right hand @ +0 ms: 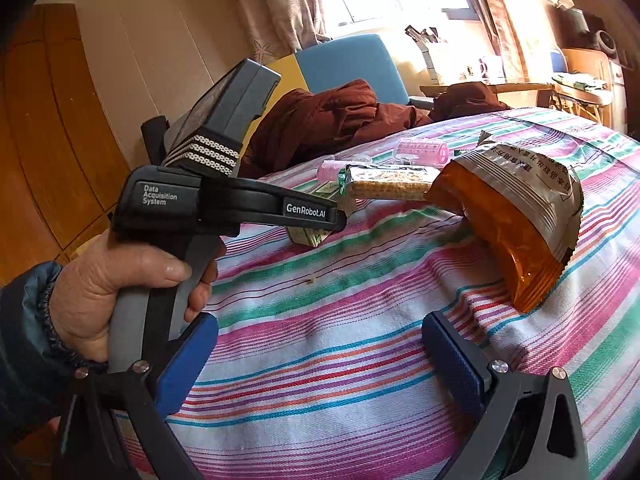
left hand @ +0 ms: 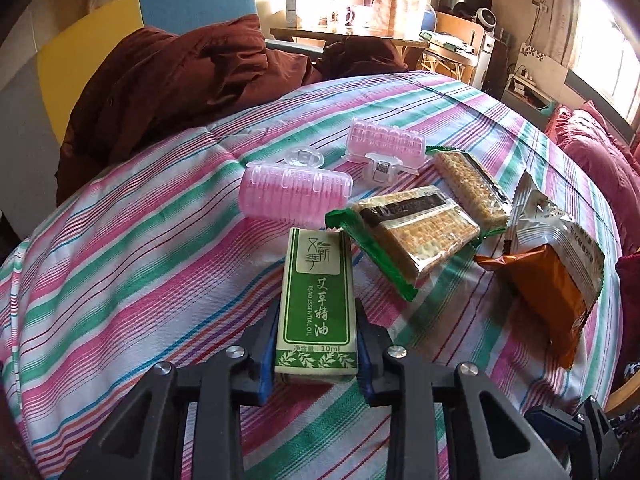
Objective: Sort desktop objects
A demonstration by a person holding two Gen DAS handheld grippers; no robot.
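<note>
On the striped cloth, the left gripper clenches a green box; the right gripper gapes wide near an orange packet.

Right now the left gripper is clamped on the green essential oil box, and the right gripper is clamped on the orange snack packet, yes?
Half right. The left gripper does clamp the green essential oil box. The right gripper is open and holds nothing; the orange snack packet lies ahead of it, as the right wrist view shows.
</note>
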